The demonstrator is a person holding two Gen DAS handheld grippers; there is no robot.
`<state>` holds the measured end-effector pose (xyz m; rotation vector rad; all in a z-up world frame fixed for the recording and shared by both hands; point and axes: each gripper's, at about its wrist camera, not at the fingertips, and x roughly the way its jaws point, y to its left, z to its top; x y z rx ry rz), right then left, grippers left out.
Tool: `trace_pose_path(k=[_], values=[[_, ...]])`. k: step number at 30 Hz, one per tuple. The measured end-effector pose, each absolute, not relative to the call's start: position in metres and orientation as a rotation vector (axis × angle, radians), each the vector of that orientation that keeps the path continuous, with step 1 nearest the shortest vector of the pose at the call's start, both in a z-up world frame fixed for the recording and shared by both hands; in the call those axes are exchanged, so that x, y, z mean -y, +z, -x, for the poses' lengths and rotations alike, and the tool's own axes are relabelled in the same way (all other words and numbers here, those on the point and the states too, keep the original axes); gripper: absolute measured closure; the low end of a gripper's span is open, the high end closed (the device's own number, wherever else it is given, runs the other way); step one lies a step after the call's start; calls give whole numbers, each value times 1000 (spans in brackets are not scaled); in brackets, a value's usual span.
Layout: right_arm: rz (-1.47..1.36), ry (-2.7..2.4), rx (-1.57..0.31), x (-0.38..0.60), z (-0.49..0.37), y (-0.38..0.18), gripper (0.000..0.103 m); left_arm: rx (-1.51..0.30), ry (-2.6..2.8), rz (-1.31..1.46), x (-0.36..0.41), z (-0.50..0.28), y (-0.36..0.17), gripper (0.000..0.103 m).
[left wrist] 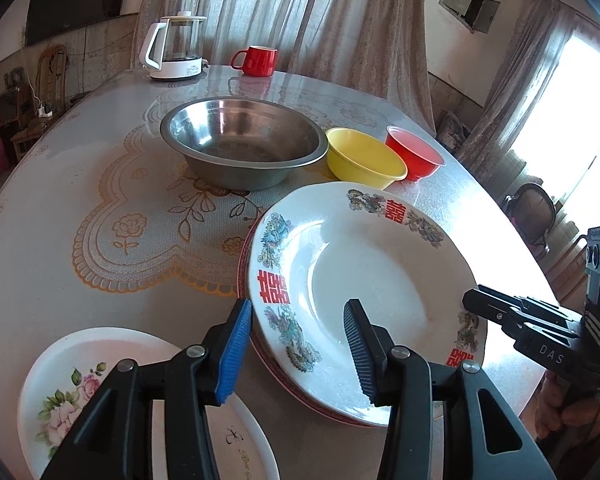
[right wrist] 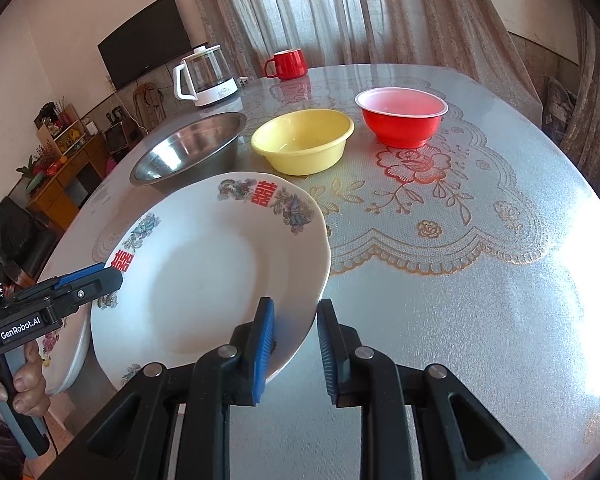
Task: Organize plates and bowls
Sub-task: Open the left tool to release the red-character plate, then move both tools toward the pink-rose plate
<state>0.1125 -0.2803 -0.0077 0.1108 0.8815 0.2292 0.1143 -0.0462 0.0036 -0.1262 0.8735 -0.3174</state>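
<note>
**Plates stacking, bowls waiting**

Claws are meeting on the plate: the left claw is straddling its near-left rim, released, pads not pressing, while the right claw is clenching the opposite rim. It is sitting on a red-rimmed plate near the surface's front edge. By my judgement, stacking is partly done: the floral plate and the steel bowl, yellow bowl and red bowl are waiting unnested. Only the left view is showing the under-plate; only the right is showing all three bowls standing apart.
</note>
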Motion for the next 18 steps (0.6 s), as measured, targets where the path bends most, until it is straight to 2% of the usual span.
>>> trace_pose_path(k=[2,18], values=[[-105,256,-882,275,-110,-7,84,-864,-292,110,43,-114,3,49],[-29,190,-854,265,-113,-7,83,-892,-313,132,46,-117,-3,51]])
